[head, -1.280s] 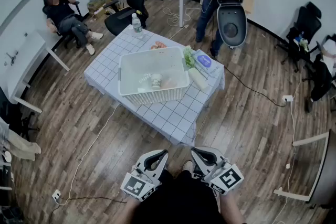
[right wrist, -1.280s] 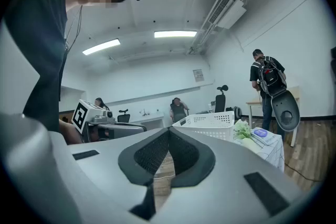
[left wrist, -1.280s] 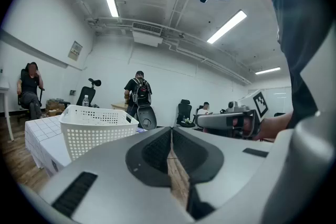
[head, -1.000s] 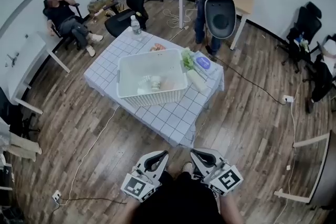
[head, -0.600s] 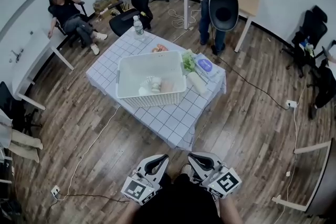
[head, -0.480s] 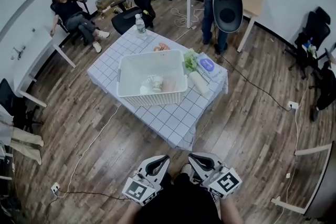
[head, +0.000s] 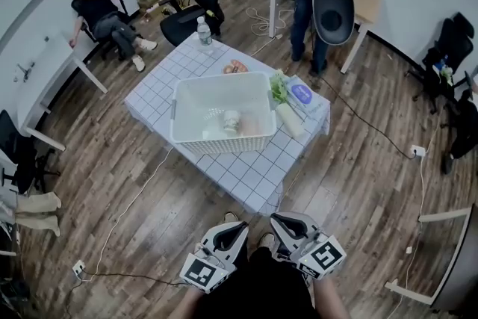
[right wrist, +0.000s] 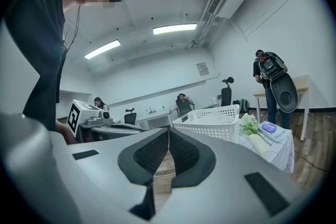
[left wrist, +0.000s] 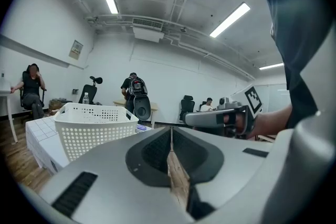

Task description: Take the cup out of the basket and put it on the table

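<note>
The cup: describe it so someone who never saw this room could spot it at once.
Mid-room stands a table with a white checked cloth, bearing a white perforated basket. Inside, near the basket's nearer wall, sits the cup: small, pale and round, between a flat white item on its left and a pinkish one on its right.

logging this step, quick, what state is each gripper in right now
Left gripper: shut, nothing between its jaws.
Right gripper: shut, nothing between its jaws.
</note>
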Tool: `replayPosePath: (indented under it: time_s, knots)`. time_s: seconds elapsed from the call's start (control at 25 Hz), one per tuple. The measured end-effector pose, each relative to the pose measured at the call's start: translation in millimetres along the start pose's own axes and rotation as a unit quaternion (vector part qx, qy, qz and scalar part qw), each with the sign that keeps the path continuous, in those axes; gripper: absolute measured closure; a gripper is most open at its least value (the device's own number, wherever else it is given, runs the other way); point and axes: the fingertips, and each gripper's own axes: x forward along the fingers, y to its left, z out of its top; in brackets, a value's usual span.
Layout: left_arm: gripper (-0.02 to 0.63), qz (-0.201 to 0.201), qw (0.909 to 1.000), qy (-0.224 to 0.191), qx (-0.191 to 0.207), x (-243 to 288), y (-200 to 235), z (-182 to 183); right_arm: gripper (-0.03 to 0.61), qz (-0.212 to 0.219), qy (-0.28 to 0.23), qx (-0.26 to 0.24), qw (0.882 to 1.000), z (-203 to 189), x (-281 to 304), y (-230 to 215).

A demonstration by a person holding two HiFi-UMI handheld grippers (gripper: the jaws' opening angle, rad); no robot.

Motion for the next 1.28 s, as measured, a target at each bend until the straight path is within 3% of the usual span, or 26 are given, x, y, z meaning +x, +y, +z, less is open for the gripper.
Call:
replayPosePath:
  time_s: [0.68,1.0,1.28]
  knots:
    - [0.597,-0.029,0.9993,-0.02,0.014,7.0,127.9,31.2,0.554,-0.046,0.003,-0.029,0.999,40.9,105.6,-25.3]
    - [0.597,-0.042,0.999,-0.011,0.001,11.1,151.3,29.7,0.552,-0.054,0.017,-0.02,0.998,36.6,122.8,-28.6]
    - [0.597,-0.013,0.9999,0.008,-0.002,25.2,159.2,31.3,0.552,-0.04,0.013,-0.02,0.999,44.6,124.8,-48.3]
